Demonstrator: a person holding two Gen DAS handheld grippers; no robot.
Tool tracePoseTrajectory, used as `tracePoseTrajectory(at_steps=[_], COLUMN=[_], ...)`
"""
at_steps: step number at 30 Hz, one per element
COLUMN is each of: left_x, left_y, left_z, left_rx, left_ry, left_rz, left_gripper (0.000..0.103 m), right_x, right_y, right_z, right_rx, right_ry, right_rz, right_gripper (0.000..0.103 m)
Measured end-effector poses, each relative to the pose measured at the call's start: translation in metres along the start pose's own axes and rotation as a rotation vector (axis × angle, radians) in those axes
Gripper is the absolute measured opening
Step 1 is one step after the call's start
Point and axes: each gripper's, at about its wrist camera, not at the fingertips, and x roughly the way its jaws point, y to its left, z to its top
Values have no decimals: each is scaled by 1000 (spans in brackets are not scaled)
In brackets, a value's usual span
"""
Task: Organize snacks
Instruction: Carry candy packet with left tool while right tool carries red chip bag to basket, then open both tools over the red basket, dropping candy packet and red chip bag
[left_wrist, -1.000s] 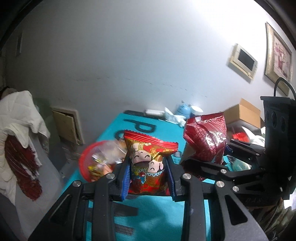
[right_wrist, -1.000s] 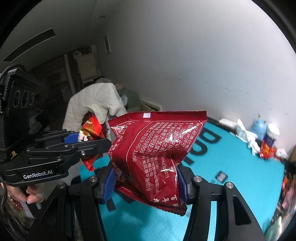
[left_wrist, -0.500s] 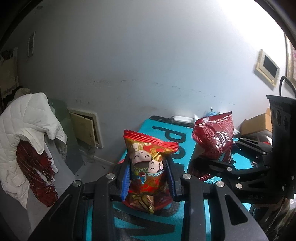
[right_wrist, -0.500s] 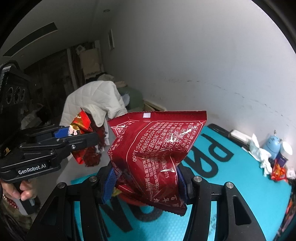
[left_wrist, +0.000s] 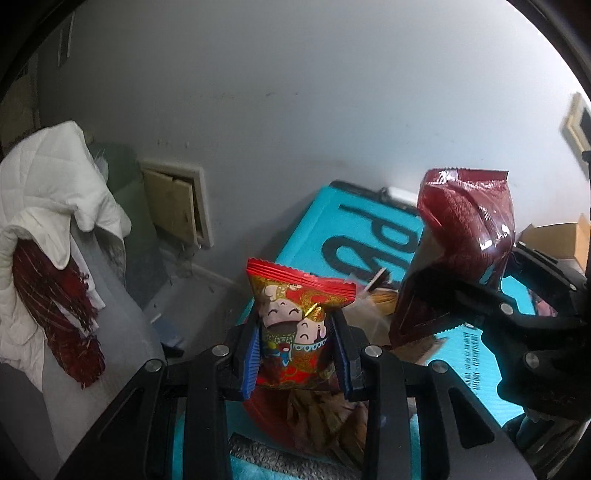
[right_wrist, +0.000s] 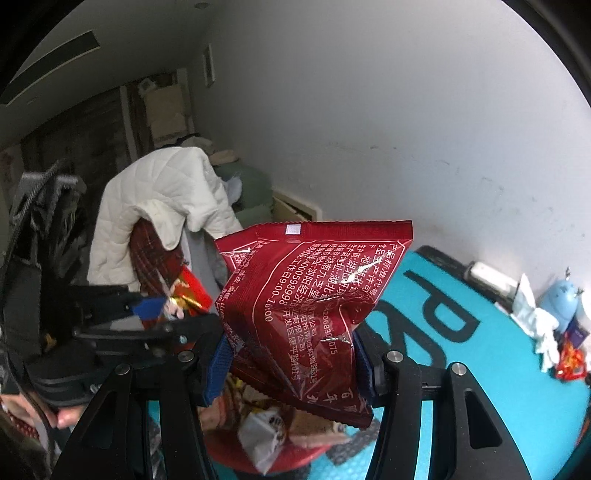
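The left gripper (left_wrist: 297, 356) pinches a small glossy red-and-gold snack packet printed with smiling cartoon figures (left_wrist: 295, 328) between its blue-padded jaws, the packet standing upright with its serrated top seal above the fingers and its lower edge hanging just below them. The right gripper (right_wrist: 290, 360) clamps a larger dark red crinkled foil bag covered in white printed text (right_wrist: 306, 306), which tilts so its sealed top rises up and to the right of the jaws. Beneath both sets of jaws sits a red round bowl heaped with assorted wrapped snacks (right_wrist: 280, 439), resting on a teal table mat with big black letters (right_wrist: 461, 332).
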Motion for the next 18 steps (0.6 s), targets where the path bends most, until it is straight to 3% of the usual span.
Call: tracePoseTrajectory(at_steps=[18], left_x=[57], left_y=[4], left_z=[-16], left_rx=[0], left_ry=[174], left_rz=[61], left_gripper=[34], right_x=[51], right_y=[0], right_z=[-28], right_rx=[-51], right_ry=[200], right_rz=[100], right_gripper=[56])
